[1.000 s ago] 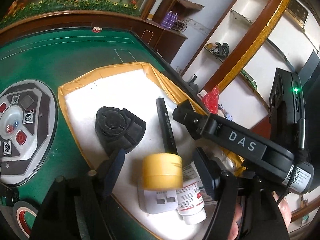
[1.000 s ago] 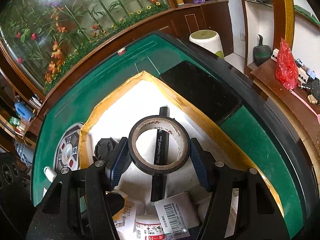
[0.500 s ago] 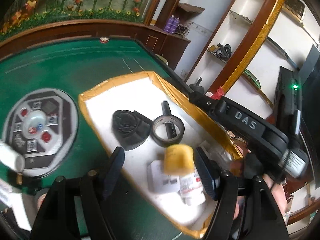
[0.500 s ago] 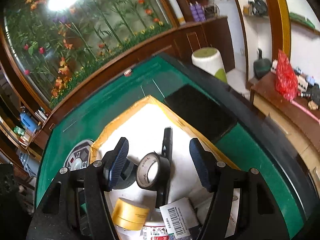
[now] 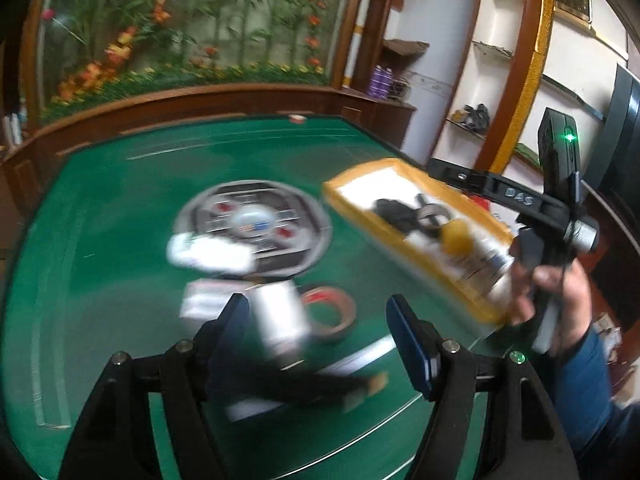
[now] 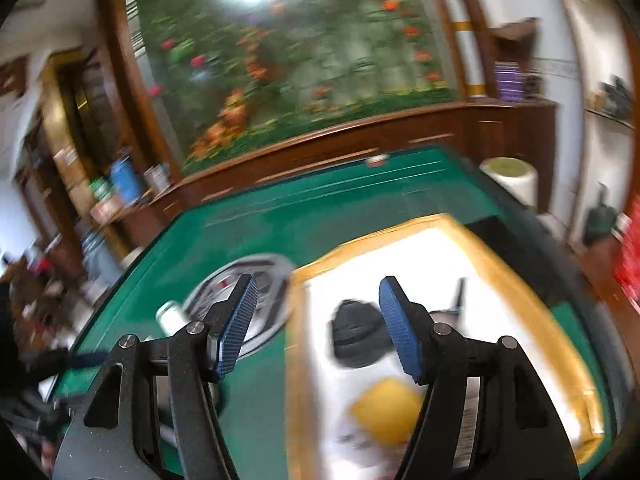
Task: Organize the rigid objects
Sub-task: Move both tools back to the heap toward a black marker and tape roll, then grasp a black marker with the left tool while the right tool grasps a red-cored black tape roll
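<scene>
- While both views are smeared by motion blur, the left gripper (image 5: pixel 318 332) shows its two blue-padded fingers spread wide with nothing between them.
- Just beyond those fingers, a white bottle (image 5: pixel 282 320) lies on the green table (image 5: pixel 120 300), touching a roll of brown tape (image 5: pixel 332 312) on its right.
- Near them lie a flat white packet (image 5: pixel 208 298) and another white bottle (image 5: pixel 208 254), the latter overlapping the round silver control panel (image 5: pixel 256 228) set in the table's middle.
- Farther right sits a yellow-rimmed tray (image 5: pixel 360 216) with a white floor, holding a black lump, a dark tape ring, a yellow tape roll (image 5: pixel 458 236) and white boxes; details are too blurred to tell.
- At the right edge, the person's right hand (image 5: pixel 560 292) grips the handle of the other tool.
- Seen from its own camera, the right gripper (image 6: pixel 314 328) is likewise wide open and holds nothing, hanging over the tray's left rim (image 6: pixel 296 360).
- Inside the tray, the black object (image 6: pixel 356 332) and yellow roll (image 6: pixel 386 408) lie close together.
</scene>
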Demonstrator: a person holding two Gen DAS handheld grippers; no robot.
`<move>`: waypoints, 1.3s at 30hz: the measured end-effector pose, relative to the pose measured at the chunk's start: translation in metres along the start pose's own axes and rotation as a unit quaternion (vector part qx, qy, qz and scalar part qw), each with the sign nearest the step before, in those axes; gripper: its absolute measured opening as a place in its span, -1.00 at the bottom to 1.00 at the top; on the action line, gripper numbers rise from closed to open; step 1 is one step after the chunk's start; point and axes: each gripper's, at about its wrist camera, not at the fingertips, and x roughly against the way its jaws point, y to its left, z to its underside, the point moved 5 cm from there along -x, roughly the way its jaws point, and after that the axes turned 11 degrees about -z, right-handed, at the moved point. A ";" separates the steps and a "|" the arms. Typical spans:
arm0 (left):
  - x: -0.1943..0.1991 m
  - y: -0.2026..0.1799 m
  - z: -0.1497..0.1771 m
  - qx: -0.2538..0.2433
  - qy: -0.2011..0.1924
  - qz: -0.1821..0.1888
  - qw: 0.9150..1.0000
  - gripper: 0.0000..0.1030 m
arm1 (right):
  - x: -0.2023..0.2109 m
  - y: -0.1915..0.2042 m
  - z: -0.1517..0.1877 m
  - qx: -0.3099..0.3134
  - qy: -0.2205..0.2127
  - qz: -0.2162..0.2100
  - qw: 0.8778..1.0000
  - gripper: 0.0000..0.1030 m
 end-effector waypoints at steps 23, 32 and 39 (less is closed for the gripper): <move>-0.025 0.079 0.030 0.138 0.057 0.014 0.989 0.39 | -0.106 0.091 0.102 0.154 0.262 -0.030 0.952 0.26; -0.030 0.082 0.034 0.141 0.074 0.002 0.987 0.39 | -0.096 0.110 0.113 0.224 0.259 -0.036 0.939 0.22; -0.034 0.086 0.038 0.144 0.089 -0.005 0.985 0.39 | -0.084 0.147 0.132 0.234 0.291 -0.161 0.914 0.23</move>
